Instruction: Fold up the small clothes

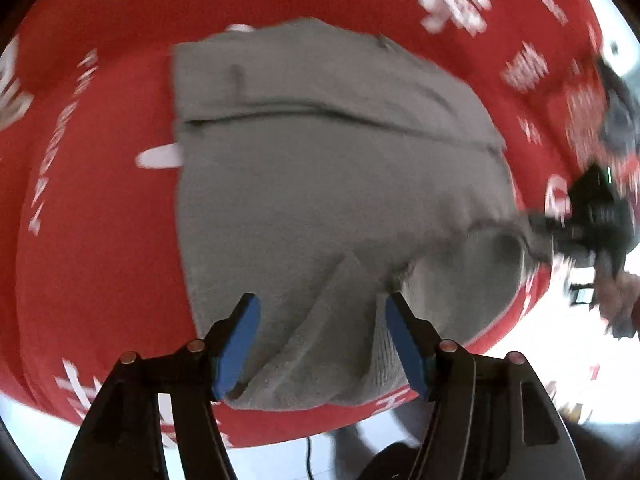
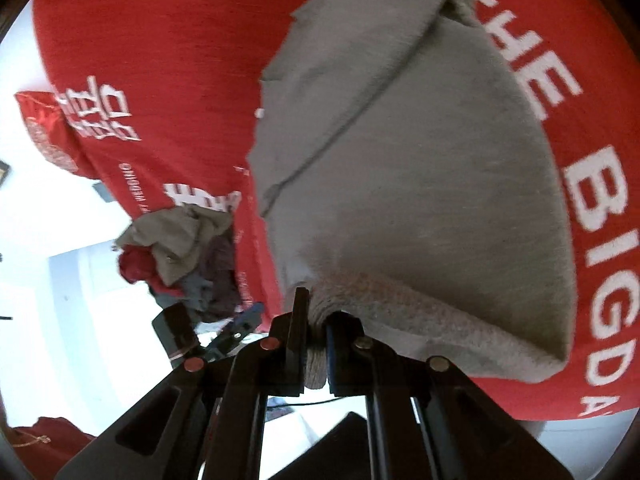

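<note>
A grey knitted garment (image 1: 320, 168) lies partly folded on a red cloth with white lettering (image 1: 100, 220). My left gripper (image 1: 322, 344) is open, its blue pads on either side of a raised fold at the garment's near edge. In the right wrist view the same grey garment (image 2: 400, 160) fills the middle. My right gripper (image 2: 316, 320) is shut on a bunched corner of it and lifts that edge. The right gripper also shows at the right edge of the left wrist view (image 1: 588, 216), gripping the garment's corner.
A pile of other clothes (image 2: 180, 256), beige, red and dark, sits at the edge of the red cloth (image 2: 160, 80) to the left in the right wrist view. White floor lies beyond the cloth's edge. A red bag (image 2: 44, 128) stands at the far left.
</note>
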Demonstrator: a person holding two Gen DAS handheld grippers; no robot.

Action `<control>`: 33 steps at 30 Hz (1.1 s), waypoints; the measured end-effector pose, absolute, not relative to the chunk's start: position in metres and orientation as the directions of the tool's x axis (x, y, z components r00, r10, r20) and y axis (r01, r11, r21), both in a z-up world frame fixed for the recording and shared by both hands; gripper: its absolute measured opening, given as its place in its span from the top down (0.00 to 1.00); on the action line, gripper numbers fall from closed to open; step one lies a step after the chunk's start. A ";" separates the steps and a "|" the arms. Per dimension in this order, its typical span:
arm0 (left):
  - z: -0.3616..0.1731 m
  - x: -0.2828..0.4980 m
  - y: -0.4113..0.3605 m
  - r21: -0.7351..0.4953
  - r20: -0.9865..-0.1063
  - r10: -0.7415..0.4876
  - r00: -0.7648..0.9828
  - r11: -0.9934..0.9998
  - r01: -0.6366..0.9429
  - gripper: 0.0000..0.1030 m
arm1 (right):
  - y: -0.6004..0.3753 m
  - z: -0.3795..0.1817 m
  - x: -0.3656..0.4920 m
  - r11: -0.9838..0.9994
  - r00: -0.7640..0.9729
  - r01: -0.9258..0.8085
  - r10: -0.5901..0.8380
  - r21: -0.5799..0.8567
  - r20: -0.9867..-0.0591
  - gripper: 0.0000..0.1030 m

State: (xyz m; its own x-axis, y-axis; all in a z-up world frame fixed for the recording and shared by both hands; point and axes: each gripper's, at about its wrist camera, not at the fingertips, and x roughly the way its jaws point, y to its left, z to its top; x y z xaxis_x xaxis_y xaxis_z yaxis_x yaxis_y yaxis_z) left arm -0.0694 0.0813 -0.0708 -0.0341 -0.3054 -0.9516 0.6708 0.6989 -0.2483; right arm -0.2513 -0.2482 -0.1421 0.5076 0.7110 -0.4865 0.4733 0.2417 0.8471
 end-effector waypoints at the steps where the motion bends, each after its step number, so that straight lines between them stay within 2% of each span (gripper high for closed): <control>1: -0.074 -0.072 0.076 -0.241 -0.955 -0.294 -0.049 0.667 0.705 0.36 | -0.250 -0.144 -0.251 0.274 0.484 0.488 0.704 0.828 -0.519 0.88; 2: -0.080 -0.076 0.068 -0.226 -0.961 -0.268 -0.069 0.618 0.753 0.36 | -0.251 -0.143 -0.250 0.328 0.451 0.504 0.688 0.799 -0.568 0.87; 3: -0.084 -0.078 0.062 -0.212 -0.966 -0.247 -0.076 0.591 0.778 0.36 | -0.251 -0.139 -0.246 0.431 0.387 0.514 0.655 0.742 -0.649 0.80; 4: -0.087 -0.081 0.059 -0.199 -0.970 -0.228 -0.080 0.565 0.801 0.36 | -0.250 -0.136 -0.246 0.481 0.357 0.510 0.635 0.713 -0.684 0.58; 6: -0.096 -0.083 0.052 -0.210 -0.971 -0.211 -0.113 0.527 0.823 0.36 | -0.243 -0.116 -0.243 0.653 0.293 0.433 0.549 0.621 -0.783 0.39; 8: -0.101 -0.081 0.048 -0.253 -0.963 -0.212 -0.165 0.509 0.823 0.36 | -0.231 -0.095 -0.242 0.795 0.258 0.317 0.453 0.518 -0.853 0.39; 11: -0.107 -0.079 0.048 -0.284 -0.957 -0.201 -0.210 0.487 0.826 0.36 | -0.201 -0.076 -0.243 0.965 0.206 0.077 0.232 0.252 -0.951 0.39; 13: -0.109 -0.077 0.046 -0.304 -0.951 -0.203 -0.233 0.478 0.824 0.36 | -0.179 -0.077 -0.244 0.990 0.193 -0.084 0.129 0.115 -0.973 0.39; 15: -0.109 -0.072 0.047 -0.331 -0.942 -0.210 -0.260 0.472 0.817 0.36 | -0.164 -0.082 -0.244 0.983 0.200 -0.179 0.078 0.042 -0.977 0.39; 17: -0.110 -0.067 0.047 -0.361 -0.932 -0.220 -0.289 0.475 0.802 0.36 | -0.159 -0.086 -0.239 0.981 0.207 -0.192 0.073 0.032 -0.976 0.39; 22: -0.111 -0.065 0.045 -0.430 -0.902 -0.240 -0.358 0.472 0.769 0.36 | -0.192 -0.093 -0.222 0.975 0.235 0.013 0.214 0.223 -0.948 0.39; 26: -0.115 -0.078 0.030 -0.425 -0.905 -0.214 -0.368 0.426 0.799 0.36 | -0.216 -0.101 -0.212 0.927 0.236 0.129 0.317 0.353 -0.918 0.39; 29: -0.115 -0.081 0.020 -0.413 -0.910 -0.210 -0.357 0.412 0.812 0.36 | -0.223 -0.110 -0.202 0.896 0.230 0.148 0.381 0.419 -0.895 0.39; 30: -0.114 -0.081 0.020 -0.409 -0.912 -0.213 -0.351 0.415 0.813 0.42 | -0.222 -0.115 -0.195 0.884 0.216 0.150 0.407 0.442 -0.888 0.39; 31: -0.114 -0.081 0.020 -0.407 -0.913 -0.217 -0.346 0.419 0.812 0.65 | -0.218 -0.120 -0.189 0.877 0.193 0.156 0.423 0.453 -0.885 0.44; 32: -0.114 -0.082 0.021 -0.413 -0.911 -0.217 -0.352 0.431 0.803 0.73 | -0.211 -0.126 -0.186 0.872 0.167 0.161 0.438 0.463 -0.883 0.53; 33: -0.113 -0.082 0.025 -0.421 -0.907 -0.223 -0.358 0.442 0.792 0.74 | -0.207 -0.130 -0.187 0.869 0.146 0.160 0.448 0.468 -0.882 0.91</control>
State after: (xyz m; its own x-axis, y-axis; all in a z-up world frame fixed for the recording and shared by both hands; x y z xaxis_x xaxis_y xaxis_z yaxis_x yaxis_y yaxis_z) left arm -0.0816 0.0251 -0.1128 -0.3577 -0.2227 -0.9069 0.7923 0.4416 -0.4210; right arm -0.1866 -0.2072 -0.1304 0.1462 0.4476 -0.8822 0.1597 0.8694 0.4676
